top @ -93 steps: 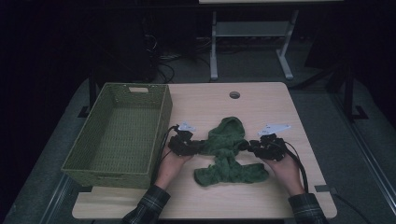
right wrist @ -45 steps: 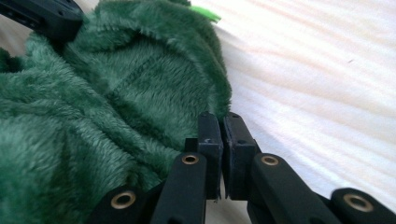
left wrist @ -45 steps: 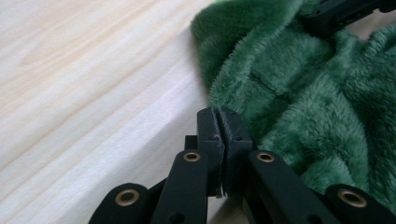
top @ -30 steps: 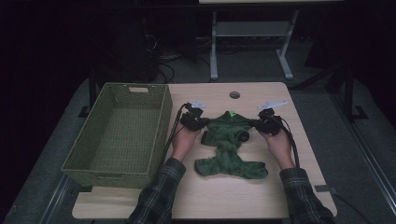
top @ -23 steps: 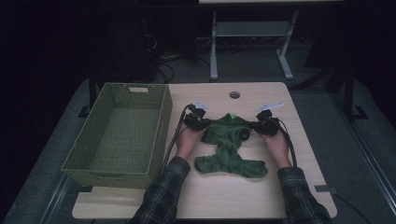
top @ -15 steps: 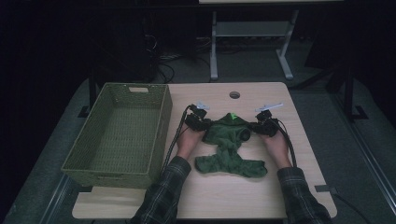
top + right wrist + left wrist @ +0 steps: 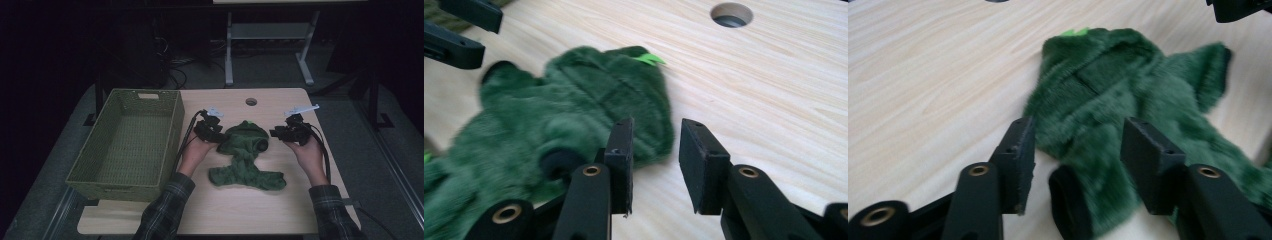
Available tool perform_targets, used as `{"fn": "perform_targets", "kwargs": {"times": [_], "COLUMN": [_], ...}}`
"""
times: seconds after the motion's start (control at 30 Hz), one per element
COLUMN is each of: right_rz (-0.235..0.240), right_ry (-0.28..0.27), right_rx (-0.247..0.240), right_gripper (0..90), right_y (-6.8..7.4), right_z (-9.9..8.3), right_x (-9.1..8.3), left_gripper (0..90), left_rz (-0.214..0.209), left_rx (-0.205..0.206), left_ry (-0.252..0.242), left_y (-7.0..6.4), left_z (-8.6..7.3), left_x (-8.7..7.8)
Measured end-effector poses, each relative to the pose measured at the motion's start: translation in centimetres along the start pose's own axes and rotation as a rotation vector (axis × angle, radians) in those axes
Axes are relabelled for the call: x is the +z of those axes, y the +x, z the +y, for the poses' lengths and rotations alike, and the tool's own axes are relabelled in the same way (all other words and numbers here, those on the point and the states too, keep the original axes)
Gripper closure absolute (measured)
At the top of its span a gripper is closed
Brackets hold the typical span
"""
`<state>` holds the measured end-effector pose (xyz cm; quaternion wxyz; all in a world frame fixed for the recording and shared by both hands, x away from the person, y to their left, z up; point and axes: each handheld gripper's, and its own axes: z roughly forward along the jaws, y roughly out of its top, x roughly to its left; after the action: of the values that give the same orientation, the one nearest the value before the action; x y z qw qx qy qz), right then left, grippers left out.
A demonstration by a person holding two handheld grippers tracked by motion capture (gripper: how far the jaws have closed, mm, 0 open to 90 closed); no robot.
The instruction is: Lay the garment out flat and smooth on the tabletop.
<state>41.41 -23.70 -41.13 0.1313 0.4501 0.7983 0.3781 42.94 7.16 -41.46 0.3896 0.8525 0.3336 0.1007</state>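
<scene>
A dark green fuzzy garment (image 7: 246,152) lies flat in the middle of the wooden table (image 7: 225,210), its hood end toward the far side. My left gripper (image 7: 216,134) sits at its left edge. In the left gripper view the gripper (image 7: 1080,150) is open, and a sleeve of the garment (image 7: 1128,100) with a dark cuff lies between the jaws, unclamped. My right gripper (image 7: 280,134) is at the garment's right edge. In the right gripper view that gripper (image 7: 656,150) is open over bare wood, with the garment (image 7: 574,105) just left of its left jaw. A light green tag (image 7: 648,59) sticks out near the hood.
A green woven basket (image 7: 172,131) stands empty along the table's left side, close to my left hand. A round cable hole (image 7: 251,102) sits in the table beyond the garment. Desk legs and cables lie on the dark floor behind.
Over three seconds both hands moved toward the far side, drawing the garment's top out flat. In the last second the grippers eased slightly back toward the person.
</scene>
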Motion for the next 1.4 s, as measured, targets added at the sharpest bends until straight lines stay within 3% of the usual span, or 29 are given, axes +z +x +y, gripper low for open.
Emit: {"fn": "perform_targets", "kwargs": {"times": [0.17, 0.23, 0.47, 0.6, 0.73, 0.93, 1.1, 1.4], "right_rz": [0.016, 0.020, 0.064, 0.048, 0.101, 0.157, 0.131, 0.262], "right_ry": [-0.003, -0.027, -0.028, -0.052, -0.041, -0.010, -0.029, 0.021], "right_rx": [-0.029, -0.041, -0.070, -0.104, -0.102, -0.140, -0.211, -0.234], "right_gripper": [66.6, 66.6, 66.6, 66.6, 67.1, 69.0, 73.6, 69.7], "right_y": [1.3, 1.9, 3.6, 4.7, 5.4, 7.3, 9.7, 13.0], "right_z": [-0.6, -0.9, -1.4, -1.8, -1.9, -1.7, -1.8, -1.6], "right_x": [-0.8, -1.2, -1.8, -1.9, -1.8, -1.7, -1.6, -0.5], "left_gripper": [41.2, 39.0, 29.4, 24.0, 20.8, 17.0, 16.1, 14.6], "left_rz": [0.000, 0.004, -0.002, -0.008, -0.023, -0.029, -0.036, -0.031], "left_rx": [0.012, 0.019, 0.066, 0.069, 0.067, 0.090, 0.093, 0.114], "left_ry": [-0.005, -0.011, -0.010, -0.010, -0.011, -0.015, -0.020, 0.038], "left_y": [-1.1, -1.6, -4.0, -5.0, -5.9, -7.4, -8.4, -9.6], "left_z": [-0.9, -1.4, -3.9, -5.5, -6.9, -8.9, -10.9, -14.0], "left_x": [-1.7, -2.3, -3.8, -4.2, -4.8, -5.7, -6.2, -6.3]}}
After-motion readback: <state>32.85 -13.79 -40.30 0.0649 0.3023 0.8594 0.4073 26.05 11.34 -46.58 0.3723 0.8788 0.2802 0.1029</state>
